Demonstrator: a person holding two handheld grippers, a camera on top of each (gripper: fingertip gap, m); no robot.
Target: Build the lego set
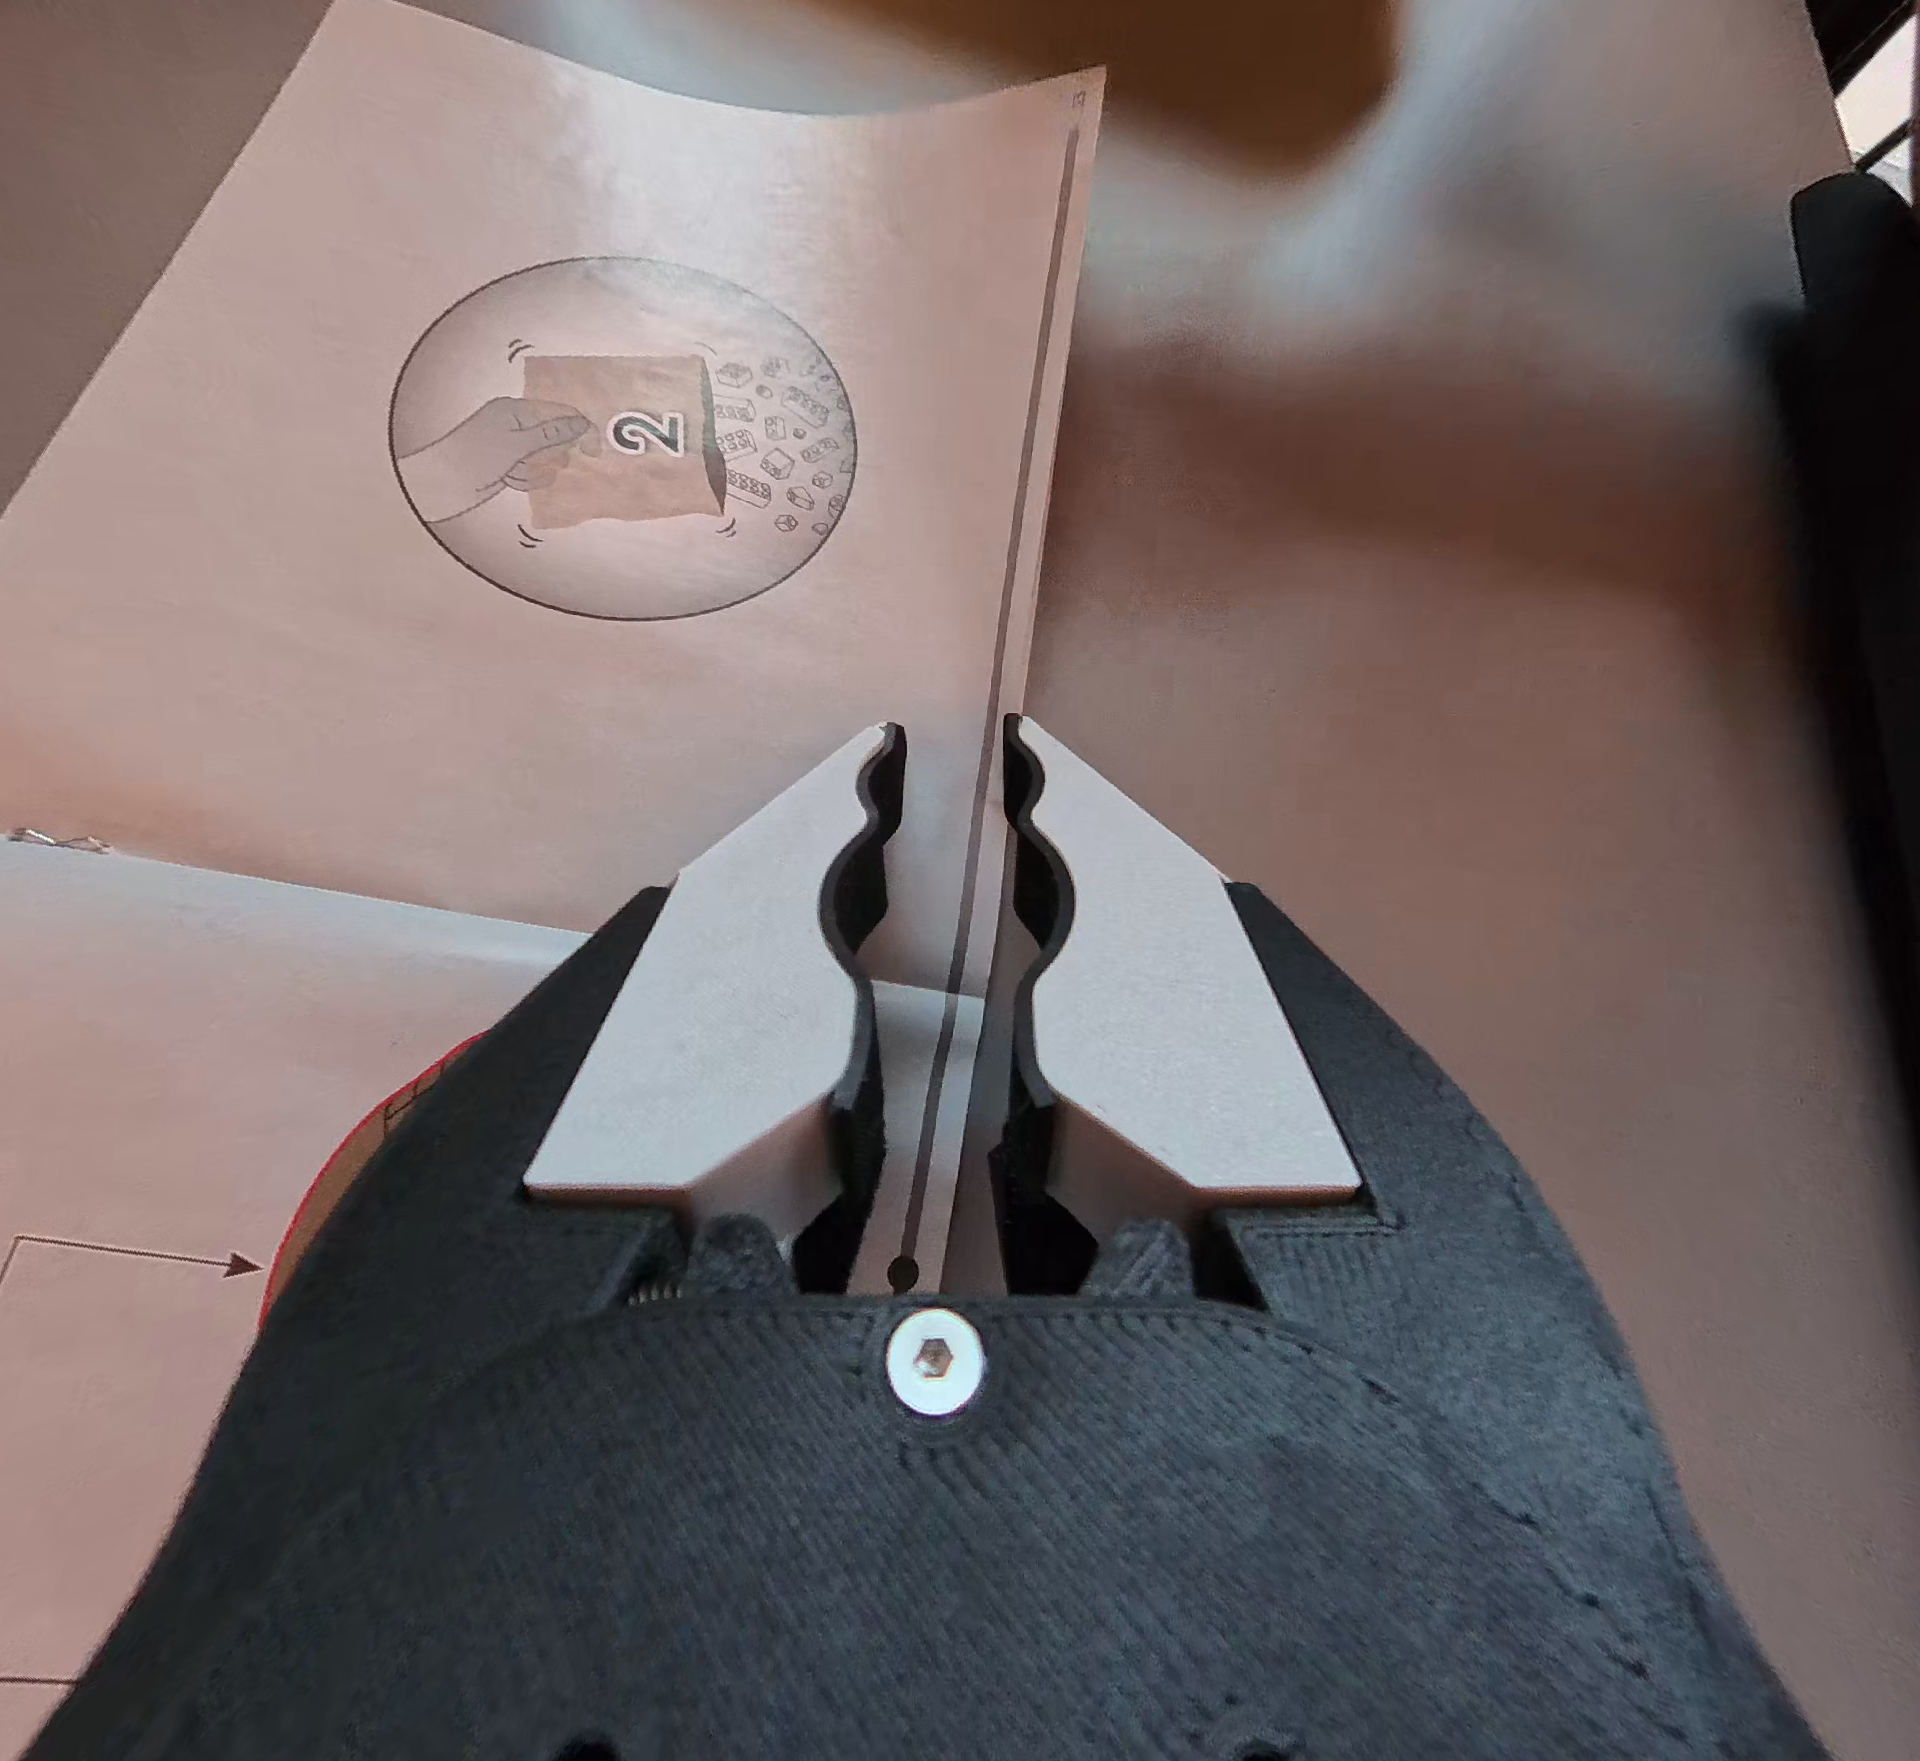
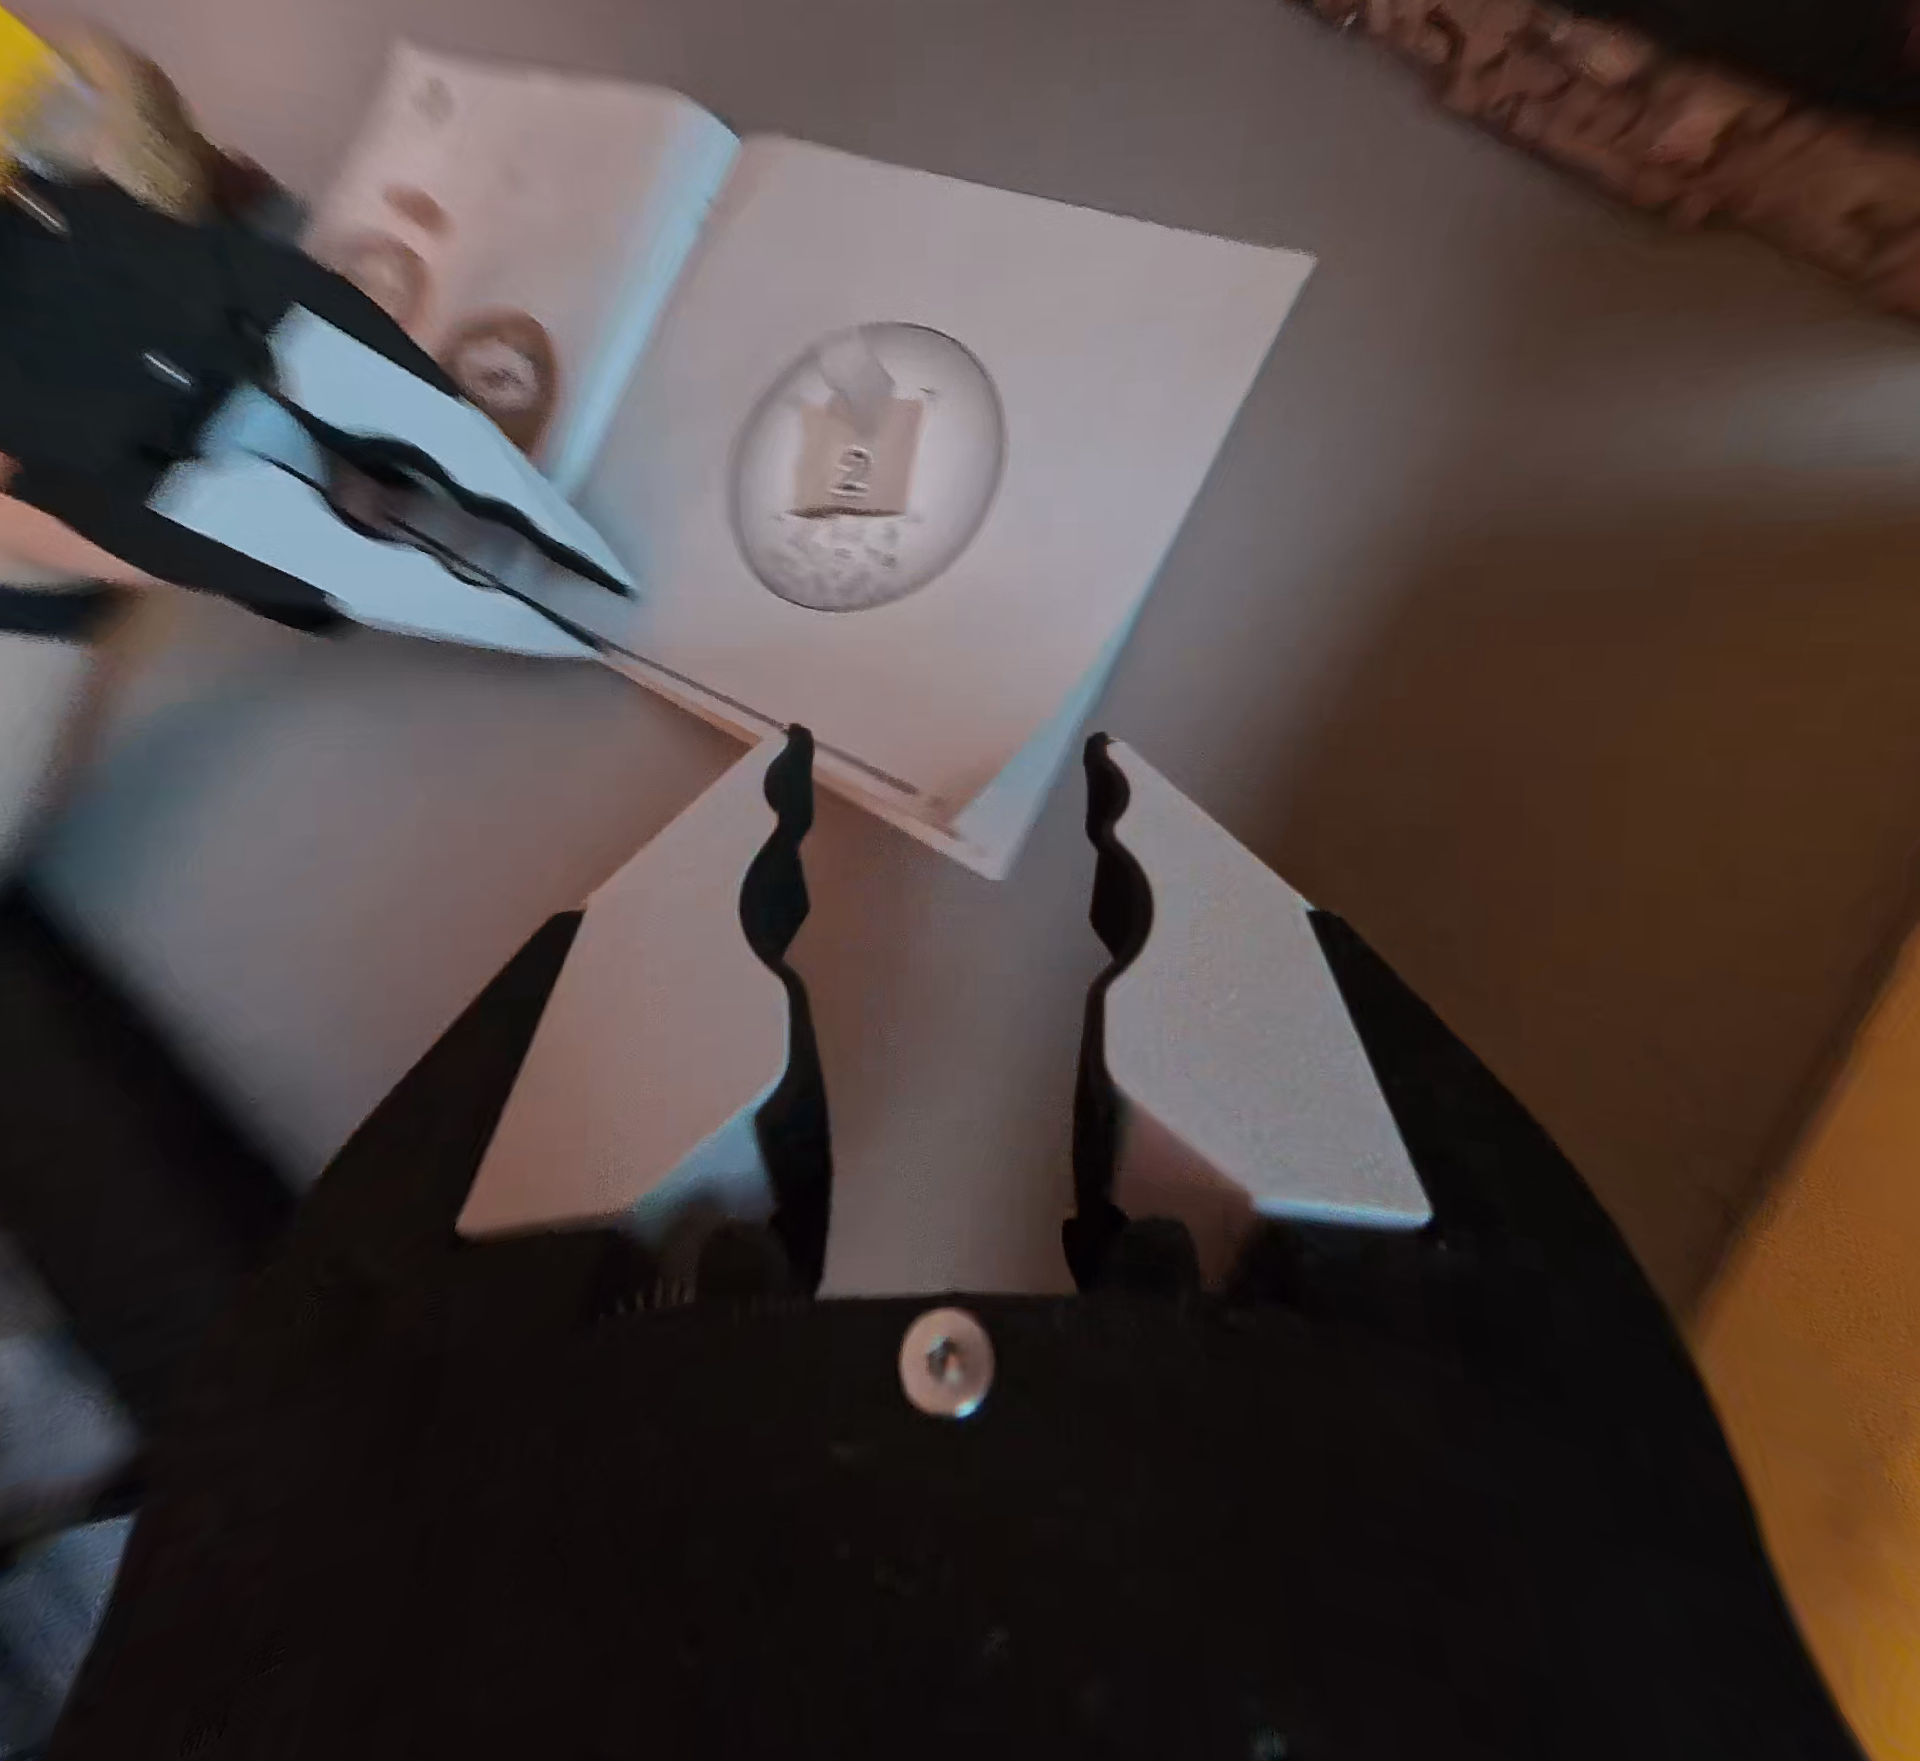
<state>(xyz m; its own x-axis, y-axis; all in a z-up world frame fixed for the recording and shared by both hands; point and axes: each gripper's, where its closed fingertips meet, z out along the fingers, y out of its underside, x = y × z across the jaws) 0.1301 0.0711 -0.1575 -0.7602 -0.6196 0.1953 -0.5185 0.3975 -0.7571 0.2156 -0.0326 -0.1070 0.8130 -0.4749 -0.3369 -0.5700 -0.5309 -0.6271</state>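
Left tool (image 1: pixel 954 724) pinches the booklet (image 1: pixel 582 257) page edge, likely mid-turn; right tool (image 2: pixel 945 740) spread, empty, above the tabletop (image 2: pixel 1455 568)

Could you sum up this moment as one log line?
left gripper: page edge of instruction booklet between its fingers | right gripper: open, empty | table

Motion blur smears the right wrist view; the left gripper (image 2: pixel 613 615) hides the instruction booklet (image 2: pixel 935 631)'s left page.
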